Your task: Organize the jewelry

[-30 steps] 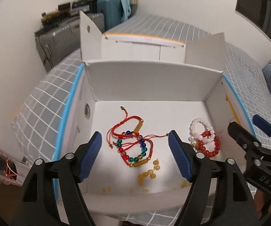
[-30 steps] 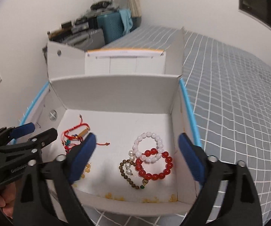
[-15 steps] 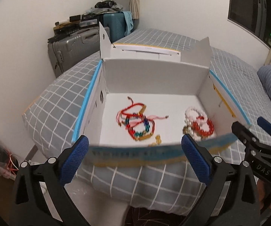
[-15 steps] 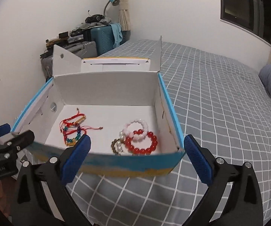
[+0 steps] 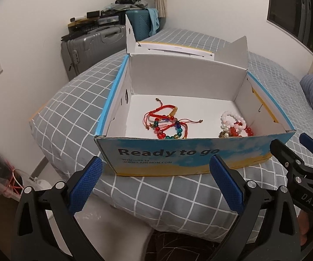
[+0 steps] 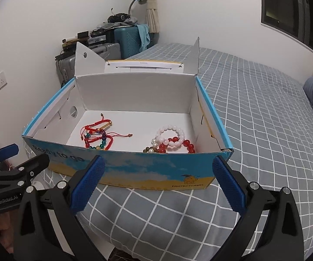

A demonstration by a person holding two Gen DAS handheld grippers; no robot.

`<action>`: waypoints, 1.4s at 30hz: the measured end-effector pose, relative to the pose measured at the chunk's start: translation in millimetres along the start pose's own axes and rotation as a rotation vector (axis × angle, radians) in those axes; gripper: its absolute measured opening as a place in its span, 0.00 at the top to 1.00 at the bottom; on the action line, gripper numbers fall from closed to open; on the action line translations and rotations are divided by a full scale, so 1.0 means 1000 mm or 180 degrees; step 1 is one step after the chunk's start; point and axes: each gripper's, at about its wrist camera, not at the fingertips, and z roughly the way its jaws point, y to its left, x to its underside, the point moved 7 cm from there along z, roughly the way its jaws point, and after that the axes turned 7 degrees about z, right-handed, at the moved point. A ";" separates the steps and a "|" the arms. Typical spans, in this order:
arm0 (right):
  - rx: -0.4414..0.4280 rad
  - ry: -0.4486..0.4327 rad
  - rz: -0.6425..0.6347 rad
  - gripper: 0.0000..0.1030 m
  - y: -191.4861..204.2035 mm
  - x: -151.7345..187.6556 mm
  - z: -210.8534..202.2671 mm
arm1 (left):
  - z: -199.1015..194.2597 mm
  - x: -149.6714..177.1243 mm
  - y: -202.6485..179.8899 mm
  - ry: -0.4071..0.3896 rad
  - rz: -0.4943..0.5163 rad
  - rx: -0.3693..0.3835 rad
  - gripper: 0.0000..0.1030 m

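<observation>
On bed (image 6: 254, 113), bracelets (image 5: 169, 124) lie in box (image 5: 178, 154) beyond open left claw (image 5: 154, 187).

The cardboard box (image 5: 184, 156) is showing a smooth printed outer face with a slight sheen and plain matt white walls inside, and it is sitting on a soft woven checked bedspread (image 6: 265, 113). In the middle of the frame, the glossy bead bracelets (image 6: 173, 141) are catching the light like glass or polished stone, while the red cord bracelets (image 5: 167, 121) beside them are looking like braided thread with small metallic tubes. At the bottom, the left gripper (image 5: 154, 182) and right gripper (image 6: 158, 184) are wearing rough, knurled blue pads (image 5: 84, 184) on matt black plastic, and at upper left a hard ribbed grey suitcase (image 5: 91, 47) is shining dully.
</observation>
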 end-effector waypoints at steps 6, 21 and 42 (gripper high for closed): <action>0.0020 0.0031 0.0048 0.07 -0.002 -0.001 0.004 | 0.001 0.000 0.002 -0.0005 0.0000 -0.0022 0.06; 0.0022 0.0037 0.0098 0.07 -0.009 -0.002 0.006 | 0.000 -0.006 -0.003 -0.0069 -0.0004 0.0009 0.06; 0.0037 0.0051 0.0102 0.07 -0.013 -0.002 0.006 | 0.002 -0.009 -0.005 -0.0091 0.0014 -0.0023 0.06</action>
